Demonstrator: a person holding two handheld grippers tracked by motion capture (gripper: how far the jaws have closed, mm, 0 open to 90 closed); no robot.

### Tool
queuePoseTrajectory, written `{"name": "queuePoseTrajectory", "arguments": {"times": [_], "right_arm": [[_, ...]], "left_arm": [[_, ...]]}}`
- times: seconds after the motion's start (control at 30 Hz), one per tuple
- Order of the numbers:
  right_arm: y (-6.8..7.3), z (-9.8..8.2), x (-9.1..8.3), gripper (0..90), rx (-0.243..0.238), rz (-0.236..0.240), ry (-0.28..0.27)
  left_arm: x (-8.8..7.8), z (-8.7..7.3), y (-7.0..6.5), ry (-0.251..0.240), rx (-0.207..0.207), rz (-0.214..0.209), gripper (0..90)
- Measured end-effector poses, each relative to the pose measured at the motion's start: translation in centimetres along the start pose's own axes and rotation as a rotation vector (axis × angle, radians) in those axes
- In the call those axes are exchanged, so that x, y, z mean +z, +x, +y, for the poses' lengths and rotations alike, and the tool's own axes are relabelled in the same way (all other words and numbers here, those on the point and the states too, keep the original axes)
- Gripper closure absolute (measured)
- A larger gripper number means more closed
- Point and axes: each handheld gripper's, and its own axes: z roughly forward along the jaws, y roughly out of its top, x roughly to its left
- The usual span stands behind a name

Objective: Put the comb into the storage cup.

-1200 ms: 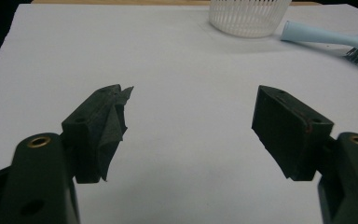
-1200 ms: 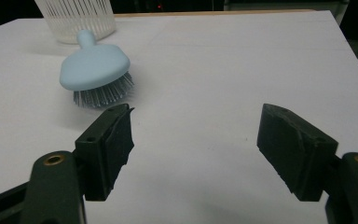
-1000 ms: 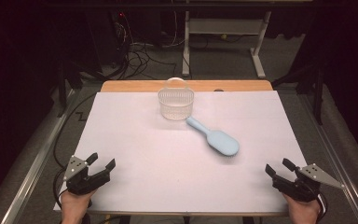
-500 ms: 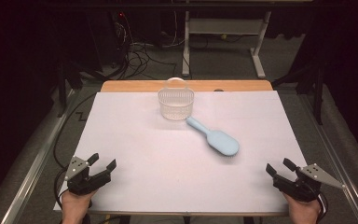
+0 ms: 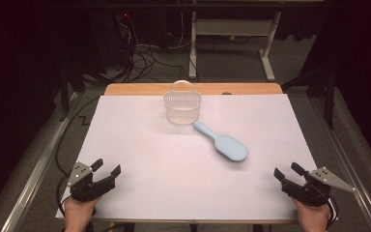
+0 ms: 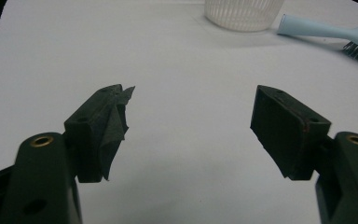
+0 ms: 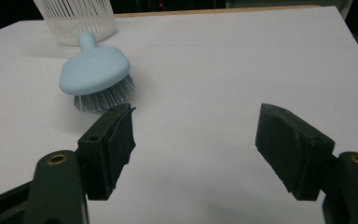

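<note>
left gripper (image 5: 107, 168) parked at the near left corner of the white surface (image 5: 145, 145), jaws spread wide, nothing between them, just bare sheet. same deal in the left gripper view (image 6: 189, 116). right gripper (image 5: 288, 173) sitting at the near right corner, jaws also wide apart and empty, pads off everything; same wide gap in the right gripper view (image 7: 193, 140). well apart from both, out toward the middle: light blue hairbrush (image 5: 226, 145) lying bristles down, handle angled up toward the far side. bristly head close ahead of the left jaw in the right gripper view (image 7: 93, 74). handle tip just beside a clear ribbed plastic cup (image 5: 182, 107), upright near the far edge; can't tell if touching.
</note>
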Motion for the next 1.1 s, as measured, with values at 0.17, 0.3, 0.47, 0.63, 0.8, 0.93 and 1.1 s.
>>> {"name": "queuePoseTrajectory", "arguments": {"times": [0.17, 0.3, 0.47, 0.63, 0.8, 0.93, 1.1], "right_arm": [[0.4, 0.3, 0.2, 28.9, -0.005, 0.031, 0.004], [0.9, 0.4, 0.5, 29.0, -0.022, 0.050, 0.016], [1.2, 0.7, 0.7, 29.0, -0.029, 0.068, 0.017], [0.9, 1.3, 1.0, 30.4, -0.006, 0.094, 0.017], [0.9, 1.5, 1.5, 31.3, -0.005, 0.102, 0.031], [1.0, 1.7, 1.7, 31.4, -0.009, 0.106, 0.029], [1.1, 2.1, 1.9, 32.1, -0.006, 0.105, 0.022]], "left_arm": [[0.1, 0.0, 0.0, 0.005, 0.000, 0.002, 27.6], [0.1, 0.0, 0.1, 0.001, -0.001, 0.002, 27.6], [0.1, 0.0, 0.0, 0.003, 0.001, -0.001, 27.6], [0.2, 0.0, 0.0, 0.002, 0.000, -0.003, 27.6], [0.2, 0.0, 0.0, 0.004, 0.002, -0.007, 27.7], [0.2, 0.0, -0.1, 0.004, 0.005, -0.010, 27.7], [0.2, 0.1, -0.1, 0.006, 0.012, -0.010, 27.8]]}}
